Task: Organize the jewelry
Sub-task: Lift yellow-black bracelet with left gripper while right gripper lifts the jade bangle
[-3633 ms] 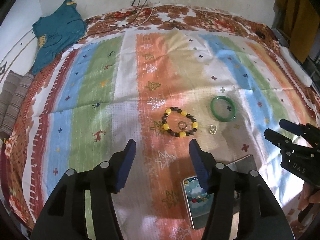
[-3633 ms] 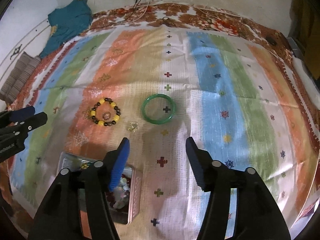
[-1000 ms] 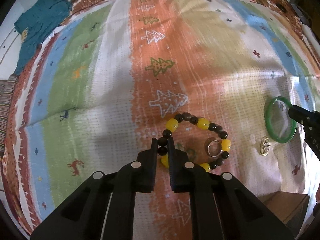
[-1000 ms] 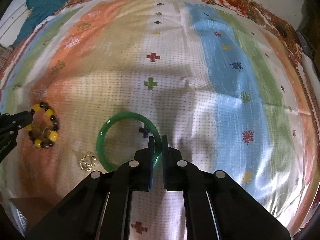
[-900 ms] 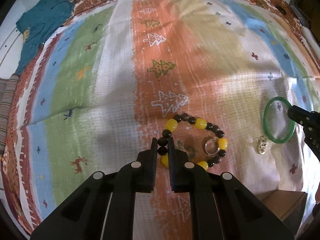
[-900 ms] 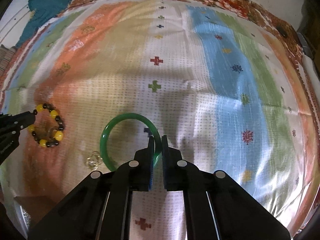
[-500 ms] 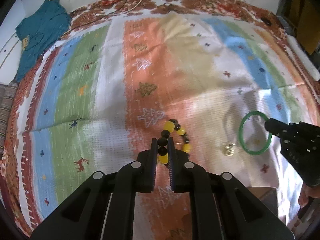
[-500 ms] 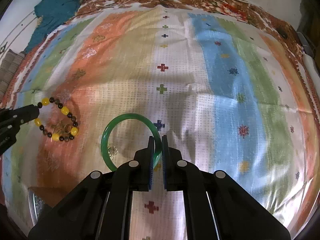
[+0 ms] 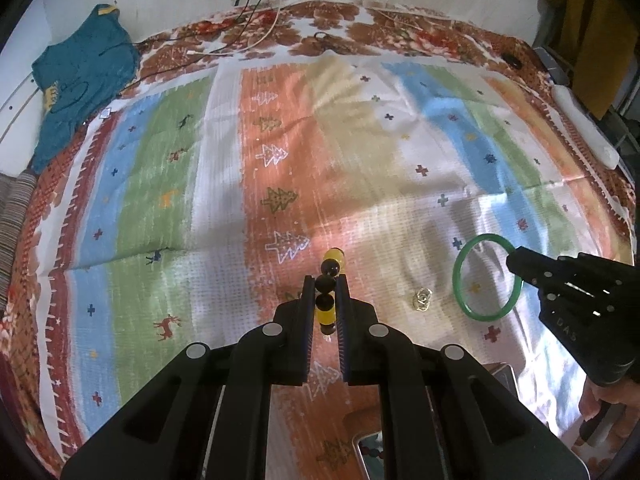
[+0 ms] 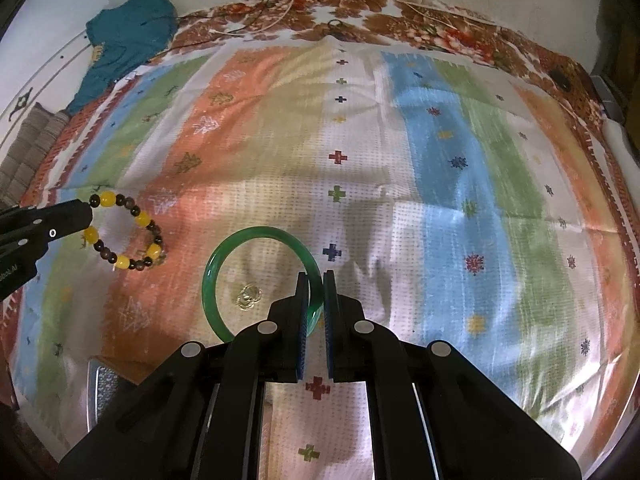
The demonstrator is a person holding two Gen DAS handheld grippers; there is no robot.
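Striped blanket [image 9: 224, 184] covers bed, teal shirt [image 9: 80, 76] far left. Left claw [image 9: 325, 294] clamps bead bracelet [image 10: 132, 236]; right claw [image 10: 316, 292] clamps green bangle [image 10: 256, 236].

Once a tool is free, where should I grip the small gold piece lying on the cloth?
Pinch the gold piece across its outer rim, coming straight down from above. It lies flat on the striped cloth with nothing raised to catch, so a side approach would likely just push it along.

Bead bracelet [image 10: 128, 234] yellow and dark brown; bangle [image 10: 256, 240] green; blanket [image 10: 440, 200] striped orange, blue, green, white.
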